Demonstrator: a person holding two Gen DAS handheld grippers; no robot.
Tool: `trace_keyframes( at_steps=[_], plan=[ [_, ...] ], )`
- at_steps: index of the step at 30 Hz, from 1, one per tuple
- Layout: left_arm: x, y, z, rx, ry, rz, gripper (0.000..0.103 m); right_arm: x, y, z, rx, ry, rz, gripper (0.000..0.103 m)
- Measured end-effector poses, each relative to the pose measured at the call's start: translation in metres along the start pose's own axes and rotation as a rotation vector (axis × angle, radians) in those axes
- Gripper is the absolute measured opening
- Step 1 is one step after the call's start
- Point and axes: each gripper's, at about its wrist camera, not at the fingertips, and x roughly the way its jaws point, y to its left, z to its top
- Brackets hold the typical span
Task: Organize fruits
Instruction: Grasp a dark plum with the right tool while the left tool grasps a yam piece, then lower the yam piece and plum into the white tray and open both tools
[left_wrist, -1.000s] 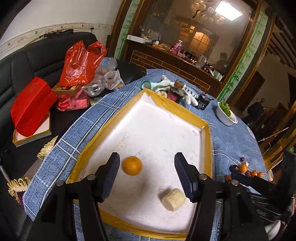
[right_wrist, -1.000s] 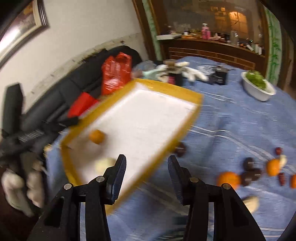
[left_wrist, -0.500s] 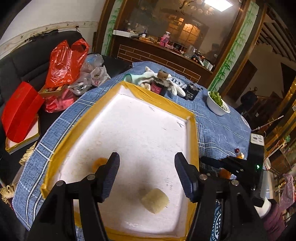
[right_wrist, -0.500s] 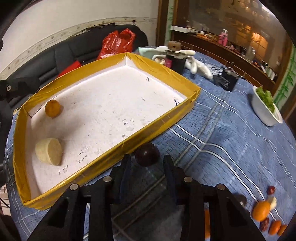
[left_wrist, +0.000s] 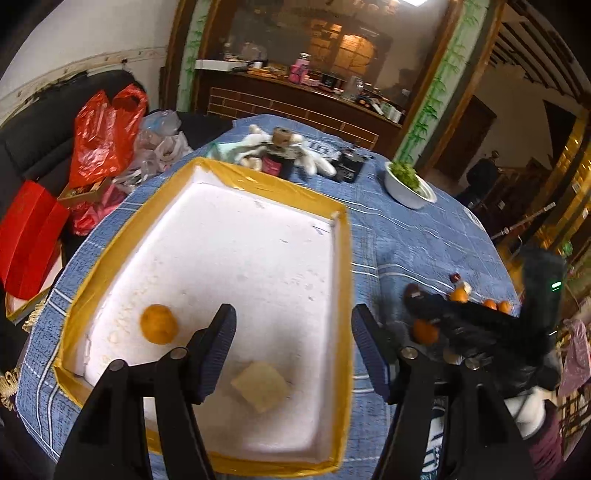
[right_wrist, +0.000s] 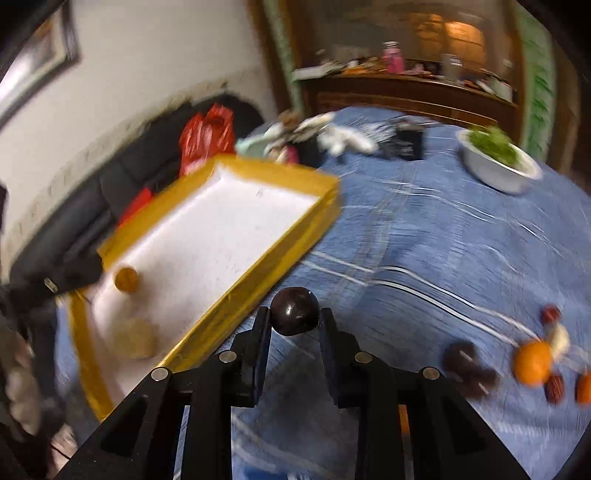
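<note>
A white foam tray with a yellow taped rim (left_wrist: 343, 280) (right_wrist: 280, 254) lies on the blue cloth. In it are an orange (left_wrist: 159, 324) (right_wrist: 126, 279) and a pale banana chunk (left_wrist: 260, 386) (right_wrist: 133, 338). My left gripper (left_wrist: 293, 343) is open and empty above the tray's near end. My right gripper (right_wrist: 294, 317) is shut on a dark round fruit (right_wrist: 294, 311) and holds it above the cloth just right of the tray's rim. More fruit lies loose at the right: oranges (right_wrist: 533, 363) (left_wrist: 424, 331), dark fruits (right_wrist: 461, 360) and red dates (right_wrist: 551, 314).
A white bowl of greens (left_wrist: 408, 184) (right_wrist: 498, 162), a jar (left_wrist: 277, 157), a white cloth and a black box (left_wrist: 349, 166) stand at the table's far side. Red bags (left_wrist: 105, 136) lie on a black sofa at the left.
My right gripper has closed on the dark fruit and lifted it off the cloth, swinging right. My left gripper shifted right over the tray and stays open.
</note>
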Motion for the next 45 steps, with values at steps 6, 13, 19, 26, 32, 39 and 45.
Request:
trace_keyframes(
  at_steps=[6,13,19,26,32,39,45],
  plan=[
    [0.016,-0.056,-0.018,0.131,0.063,-0.066,0.066,-0.067,-0.05,-0.039,0.154,-0.064,-0.087,0.029],
    [0.054,-0.136,-0.046,0.308,0.169,-0.126,0.066,-0.106,-0.083,-0.078,0.25,-0.104,-0.117,0.029],
    [0.08,-0.194,-0.058,0.47,0.158,-0.145,0.065,-0.119,-0.108,-0.098,0.319,-0.122,-0.105,0.029],
    [0.115,-0.228,-0.069,0.607,0.178,-0.102,0.065,-0.132,-0.114,-0.107,0.343,-0.145,-0.089,0.029],
    [0.111,-0.229,-0.078,0.639,0.174,-0.058,0.029,-0.131,-0.102,-0.105,0.323,-0.139,-0.086,0.029],
    [0.059,-0.165,-0.04,0.393,0.094,-0.107,0.029,-0.118,-0.066,-0.086,0.247,-0.109,-0.056,0.029],
    [0.025,-0.063,-0.007,0.219,0.019,0.043,0.029,-0.083,-0.003,-0.05,0.135,-0.061,0.032,0.03]
  ],
)
